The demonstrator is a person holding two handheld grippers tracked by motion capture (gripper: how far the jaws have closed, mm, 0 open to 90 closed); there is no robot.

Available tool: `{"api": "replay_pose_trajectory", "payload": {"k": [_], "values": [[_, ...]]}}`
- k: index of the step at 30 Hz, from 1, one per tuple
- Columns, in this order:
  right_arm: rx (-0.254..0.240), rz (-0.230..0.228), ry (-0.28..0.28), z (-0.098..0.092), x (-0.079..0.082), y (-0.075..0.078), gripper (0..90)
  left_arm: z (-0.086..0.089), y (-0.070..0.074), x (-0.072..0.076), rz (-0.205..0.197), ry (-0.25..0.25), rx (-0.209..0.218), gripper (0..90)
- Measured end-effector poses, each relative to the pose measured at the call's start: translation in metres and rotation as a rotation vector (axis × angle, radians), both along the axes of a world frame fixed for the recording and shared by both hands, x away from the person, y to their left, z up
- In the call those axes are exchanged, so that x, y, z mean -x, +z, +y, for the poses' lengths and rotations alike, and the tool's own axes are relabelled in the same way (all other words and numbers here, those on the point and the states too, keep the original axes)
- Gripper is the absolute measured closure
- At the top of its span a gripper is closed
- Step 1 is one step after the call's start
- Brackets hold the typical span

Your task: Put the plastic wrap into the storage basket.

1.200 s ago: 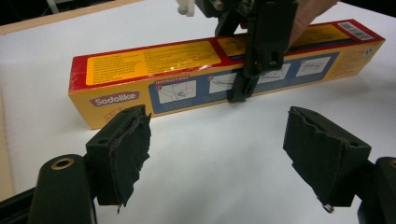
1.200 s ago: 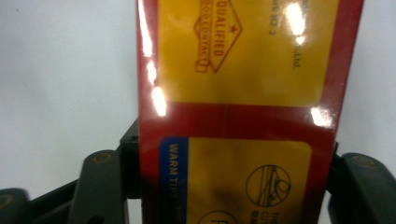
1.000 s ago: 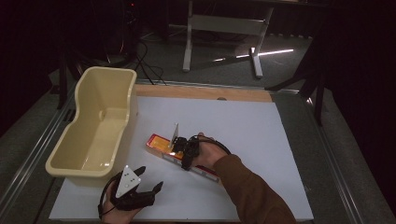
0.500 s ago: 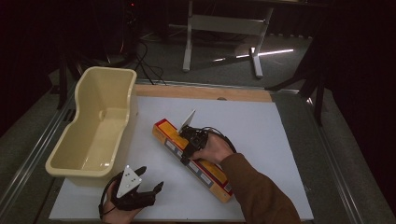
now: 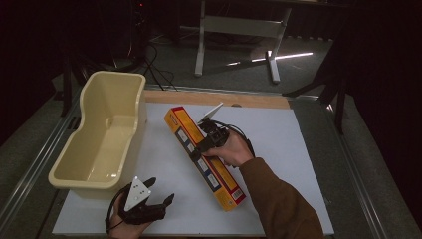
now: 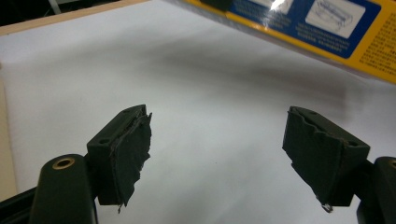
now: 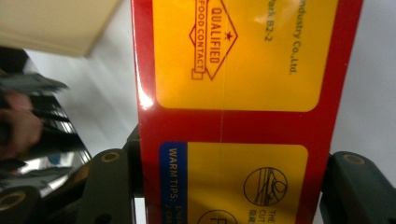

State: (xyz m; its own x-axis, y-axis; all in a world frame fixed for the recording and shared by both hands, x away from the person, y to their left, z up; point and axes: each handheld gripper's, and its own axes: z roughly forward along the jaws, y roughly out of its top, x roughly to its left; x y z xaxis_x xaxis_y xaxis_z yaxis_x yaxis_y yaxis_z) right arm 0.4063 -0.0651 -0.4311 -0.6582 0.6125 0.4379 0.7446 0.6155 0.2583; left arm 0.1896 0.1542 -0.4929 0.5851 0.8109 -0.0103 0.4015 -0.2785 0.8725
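The long box (image 5: 205,157) lies slanted on the white worktop (image 5: 293,149), just beside the tub (image 5: 102,139) and apart from it. There is bare room past the box, away from the tub. The right tongs (image 5: 206,144) are closed around the box's middle, a jaw on each side. Their own view shows its red and yellow print (image 7: 233,93). The left tongs (image 5: 155,199) are wide open and hold nothing, near the tub's front end.

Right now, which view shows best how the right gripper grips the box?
The right gripper view: the box sits between the two jaws, each against a side. The high view shows the whole box lying diagonally beside the tub, with the right gripper near its middle. The left gripper view catches an edge of the box.
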Motion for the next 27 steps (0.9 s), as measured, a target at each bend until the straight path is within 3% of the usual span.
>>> {"api": "replay_pose_trajectory", "payload": {"k": [11, 15, 16, 25, 27], "values": [[-0.127, -0.022, -0.062, 0.003, -0.004, 0.028, 41.1, 0.000, 0.000, 0.001, -0.004, -0.001, 0.006, 22.9], [-0.168, -0.018, -0.083, 0.006, -0.005, 0.036, 41.1, -0.001, 0.000, 0.001, -0.004, -0.001, 0.007, 22.9], [-0.202, -0.017, -0.096, 0.008, -0.006, 0.042, 41.1, -0.001, 0.000, 0.001, -0.006, -0.002, 0.006, 22.9], [-0.266, -0.014, -0.112, 0.016, -0.009, 0.060, 41.2, 0.000, 0.000, 0.001, -0.009, -0.003, 0.008, 22.9], [-0.302, 0.000, -0.124, 0.018, -0.011, 0.065, 41.2, 0.000, 0.000, 0.001, -0.009, -0.002, 0.011, 22.9]]}}
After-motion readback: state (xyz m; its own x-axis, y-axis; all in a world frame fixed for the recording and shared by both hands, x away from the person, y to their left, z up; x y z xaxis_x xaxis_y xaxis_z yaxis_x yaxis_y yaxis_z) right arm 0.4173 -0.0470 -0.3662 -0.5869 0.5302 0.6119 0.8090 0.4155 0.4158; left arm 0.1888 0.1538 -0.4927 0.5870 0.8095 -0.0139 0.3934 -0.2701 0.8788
